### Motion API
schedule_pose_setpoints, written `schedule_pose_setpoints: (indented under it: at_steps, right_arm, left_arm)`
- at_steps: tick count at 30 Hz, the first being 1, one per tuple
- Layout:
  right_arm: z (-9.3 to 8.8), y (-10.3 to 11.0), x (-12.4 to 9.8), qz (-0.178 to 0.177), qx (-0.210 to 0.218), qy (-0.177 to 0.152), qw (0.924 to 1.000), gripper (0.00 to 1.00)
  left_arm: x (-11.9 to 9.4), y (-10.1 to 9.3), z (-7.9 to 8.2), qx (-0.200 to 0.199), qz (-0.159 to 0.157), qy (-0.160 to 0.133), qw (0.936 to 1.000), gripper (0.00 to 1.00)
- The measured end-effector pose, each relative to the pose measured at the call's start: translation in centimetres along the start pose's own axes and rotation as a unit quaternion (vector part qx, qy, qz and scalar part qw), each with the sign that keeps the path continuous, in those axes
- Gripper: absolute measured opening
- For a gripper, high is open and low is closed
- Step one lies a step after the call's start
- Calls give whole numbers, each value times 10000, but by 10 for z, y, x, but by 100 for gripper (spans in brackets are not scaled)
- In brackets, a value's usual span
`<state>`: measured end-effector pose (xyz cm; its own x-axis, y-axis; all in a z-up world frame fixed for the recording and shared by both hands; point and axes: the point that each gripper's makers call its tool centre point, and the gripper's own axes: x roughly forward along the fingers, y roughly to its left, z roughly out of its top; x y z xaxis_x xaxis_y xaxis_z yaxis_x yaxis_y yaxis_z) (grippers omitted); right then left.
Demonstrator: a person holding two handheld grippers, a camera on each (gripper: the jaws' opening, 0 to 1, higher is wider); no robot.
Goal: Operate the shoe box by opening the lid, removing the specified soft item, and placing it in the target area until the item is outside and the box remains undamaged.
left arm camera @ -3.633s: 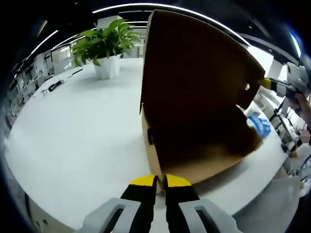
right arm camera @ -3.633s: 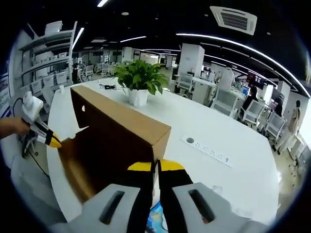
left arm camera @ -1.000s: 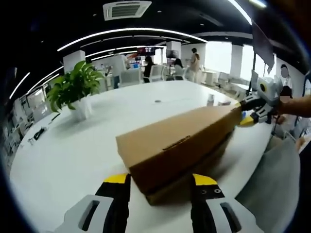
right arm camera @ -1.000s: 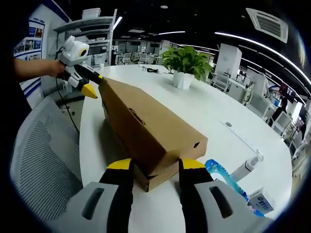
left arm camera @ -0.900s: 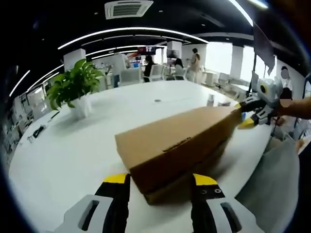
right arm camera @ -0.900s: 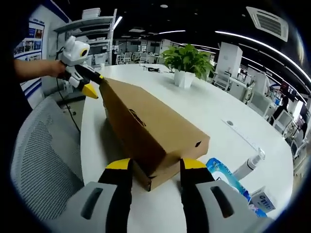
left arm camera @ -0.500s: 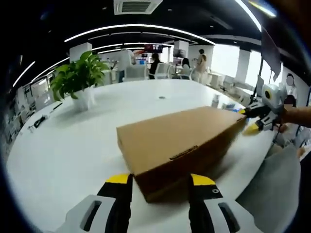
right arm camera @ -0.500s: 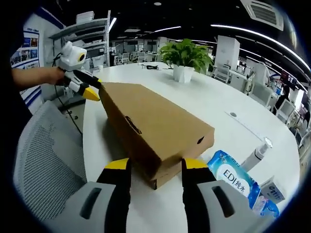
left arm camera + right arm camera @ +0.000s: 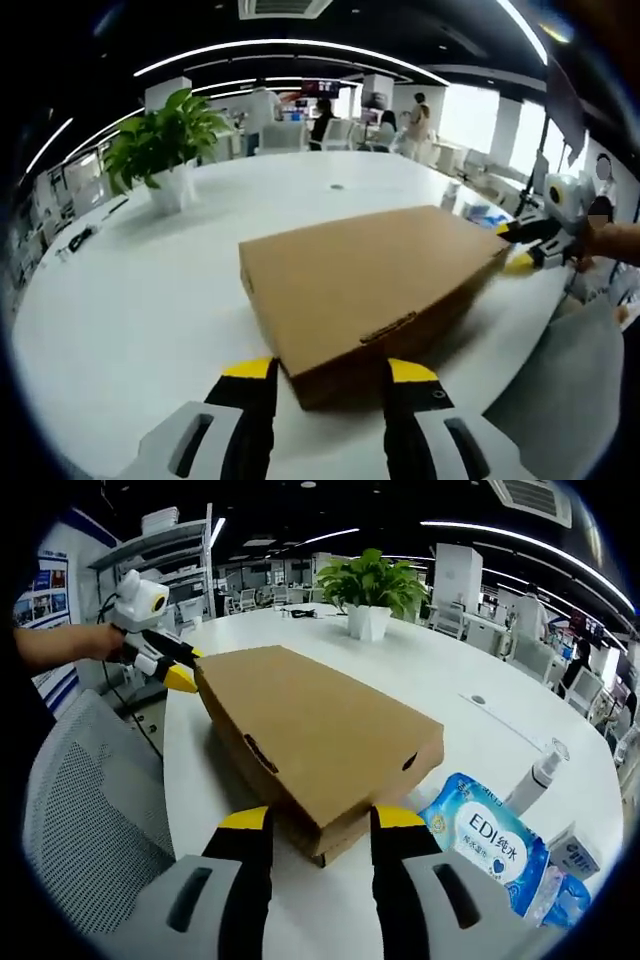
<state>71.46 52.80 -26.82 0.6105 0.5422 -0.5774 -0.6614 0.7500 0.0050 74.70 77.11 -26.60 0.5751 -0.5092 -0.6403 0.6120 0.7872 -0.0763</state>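
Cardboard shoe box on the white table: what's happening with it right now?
A person holds a gripper at each end of the brown cardboard shoe box, which lies on the round white table with its lid down. The left gripper and right gripper are both open, jaws either side of the box ends. A blue wipes pack lies beside the box.

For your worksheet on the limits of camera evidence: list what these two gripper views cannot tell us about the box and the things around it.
- Box contents: lid down, both views.
- Blue pack: far end cut by the right gripper view's edge.
- Small carton print: too small, right gripper view.
- Box's far end: right gripper covers it, left gripper view.
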Motion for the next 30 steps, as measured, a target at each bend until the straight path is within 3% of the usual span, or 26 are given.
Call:
schedule_pose_setpoints:
  at_steps: [13, 19, 30]
  right_arm:
    - [-8, 0, 5, -71, -15, 80, 9999, 34]
    - [-13, 0, 8, -130, 174, 67, 9997, 33]
    - [-12, -4, 12, -222, 300, 0, 9993, 32]
  left_arm:
    - [9, -1, -7, -99, -33, 93, 9999, 42]
    - [14, 1, -9, -118, -88, 137, 9998, 42]
    - [22, 6, -2, -4, -159, 193, 9997, 42]
